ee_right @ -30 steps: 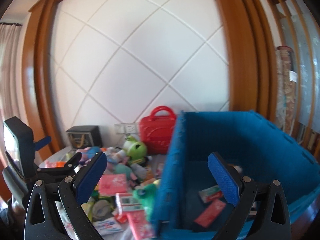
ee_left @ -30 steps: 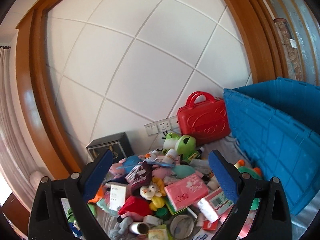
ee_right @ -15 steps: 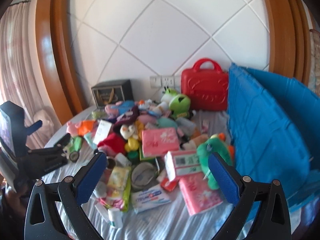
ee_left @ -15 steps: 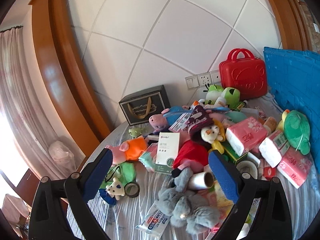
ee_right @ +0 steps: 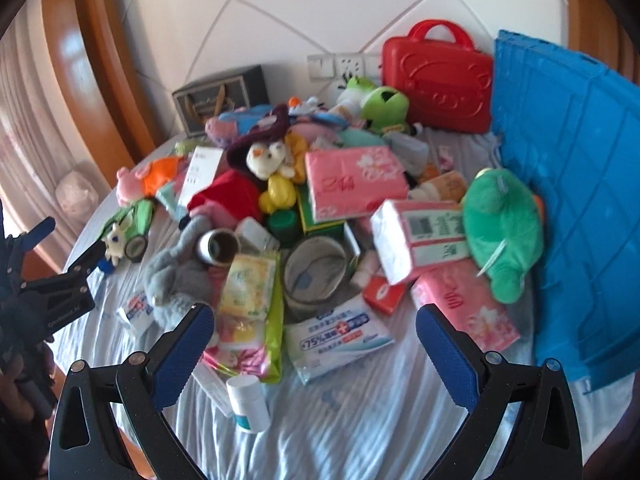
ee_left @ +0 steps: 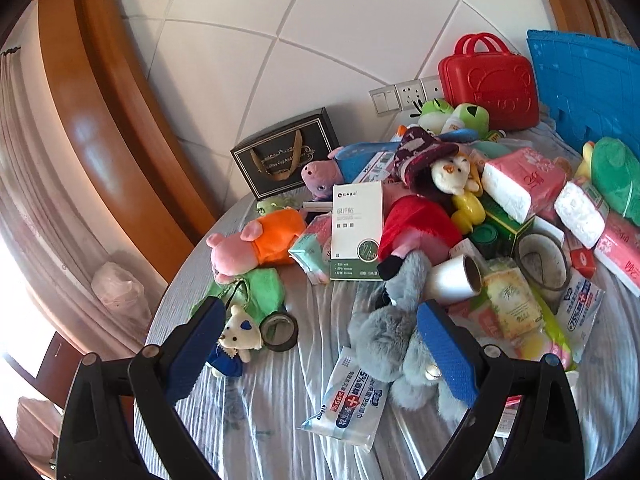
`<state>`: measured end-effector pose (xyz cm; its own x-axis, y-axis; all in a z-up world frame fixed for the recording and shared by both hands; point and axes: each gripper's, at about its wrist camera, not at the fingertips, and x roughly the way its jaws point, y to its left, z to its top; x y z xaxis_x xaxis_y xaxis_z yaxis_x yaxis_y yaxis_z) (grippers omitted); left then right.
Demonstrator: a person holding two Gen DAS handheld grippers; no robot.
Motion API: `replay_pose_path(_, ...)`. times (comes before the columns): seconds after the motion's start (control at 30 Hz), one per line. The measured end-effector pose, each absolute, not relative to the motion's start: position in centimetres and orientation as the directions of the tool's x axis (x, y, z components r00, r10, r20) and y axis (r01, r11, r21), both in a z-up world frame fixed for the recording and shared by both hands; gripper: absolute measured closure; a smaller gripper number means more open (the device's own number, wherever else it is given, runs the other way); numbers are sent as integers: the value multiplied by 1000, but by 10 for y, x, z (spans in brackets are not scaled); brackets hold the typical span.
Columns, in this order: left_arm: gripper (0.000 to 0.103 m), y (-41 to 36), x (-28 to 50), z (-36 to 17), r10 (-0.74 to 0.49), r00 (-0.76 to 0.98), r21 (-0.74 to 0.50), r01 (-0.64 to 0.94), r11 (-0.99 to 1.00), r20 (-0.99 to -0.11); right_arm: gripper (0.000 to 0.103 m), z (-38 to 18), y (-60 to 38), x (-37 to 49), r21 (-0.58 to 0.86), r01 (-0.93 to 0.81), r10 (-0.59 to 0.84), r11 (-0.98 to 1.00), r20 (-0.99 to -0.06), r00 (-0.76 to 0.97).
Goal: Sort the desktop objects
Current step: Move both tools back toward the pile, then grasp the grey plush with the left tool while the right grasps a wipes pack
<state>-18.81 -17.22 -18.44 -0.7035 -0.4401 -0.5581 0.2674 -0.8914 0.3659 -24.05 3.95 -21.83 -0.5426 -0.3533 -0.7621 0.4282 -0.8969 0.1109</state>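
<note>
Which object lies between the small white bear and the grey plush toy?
In the left wrist view, a black tape roll beside the small white bear, then bare cloth before the grey plush toy.

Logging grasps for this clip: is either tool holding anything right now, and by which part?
Nothing is held. The left tool and right tool are both open above the pile.

Plush toys, pink tissue packs (ee_right: 354,184) and wipe packets (ee_right: 340,334) lie heaped on the cloth-covered table (ee_right: 360,420). A grey plush (ee_left: 394,344) sprawls at the front. An open blue crate (ee_right: 572,200) stands at the right, touching a green plush (ee_right: 502,220).
</note>
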Motion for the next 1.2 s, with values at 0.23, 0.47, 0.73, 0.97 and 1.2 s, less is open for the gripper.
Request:
replay_pose_path(0.23, 5, -163, -195, -219, -394, -659, 327, 230, -917, -640, 0, -247, 21, -266, 115, 484, -367, -868, -805, -467)
replay_pose_path(0.47, 5, -142, -216, -254, -334, -618, 256, 215, -942, -711, 0, -263, -7, -289, 82, 578, -378, -812, -828, -413)
replay_pose_path(0.73, 5, -143, -241, -286, -307, -572, 195, 249, -949, -761, 0, -275, -6, -300, 73, 600, -363, -797, -851, -378)
replay_pose_path(0.97, 20, -156, -254, -301, -259, -552, 152, 231, -961, -793, 5, -288, -10, -312, 87, 616, -366, -783, -865, -343)
replay_pose_path(1.2, 54, -157, -244, -298, -238, -562, 171, 170, -971, -792, 26, -305, -58, -323, 180, 689, -439, -702, -871, -221)
